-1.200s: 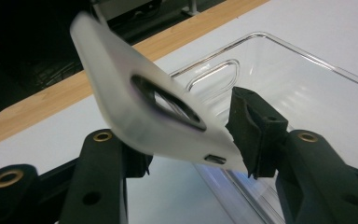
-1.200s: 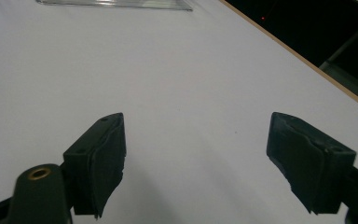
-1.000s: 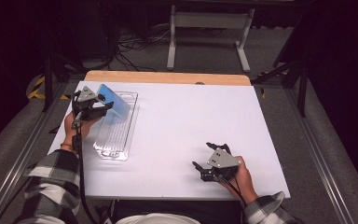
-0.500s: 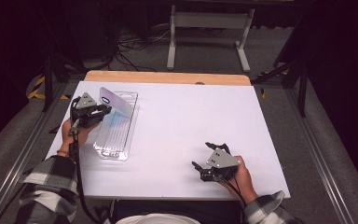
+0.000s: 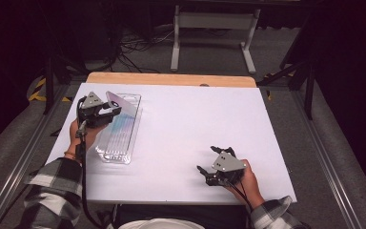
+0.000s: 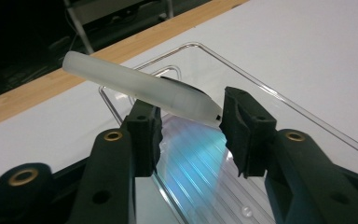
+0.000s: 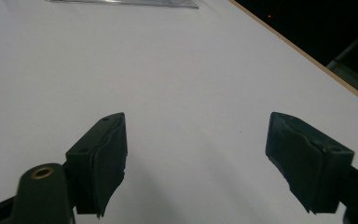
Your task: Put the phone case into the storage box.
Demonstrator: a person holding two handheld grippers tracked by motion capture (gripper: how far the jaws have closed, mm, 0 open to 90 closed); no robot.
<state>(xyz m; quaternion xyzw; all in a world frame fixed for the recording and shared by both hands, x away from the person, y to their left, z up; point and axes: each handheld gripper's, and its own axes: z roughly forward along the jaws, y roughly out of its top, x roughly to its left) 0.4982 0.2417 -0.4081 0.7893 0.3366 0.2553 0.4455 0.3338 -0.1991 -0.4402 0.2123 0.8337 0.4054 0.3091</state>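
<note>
left tool [image 6: 189, 128] nearer tray edge [image 6: 279, 100] — open

A person is sitting at the near edge of a white tabletop [image 5: 186, 124], with both forearms in plaid sleeves reaching over it. A wooden strip is running along the tabletop's far edge. Near the far left corner, a clear plastic tray [image 5: 119, 129] is lying lengthwise, its long side following the left edge. The left gripper [image 5: 108, 109] is hovering over the tray's far end, its jaws having just been opening around a tilted pale card-like piece [image 5: 120, 102]. Near the near right corner, the right gripper [image 5: 208, 168] is resting on the bare tabletop, well apart from the tray.
</note>
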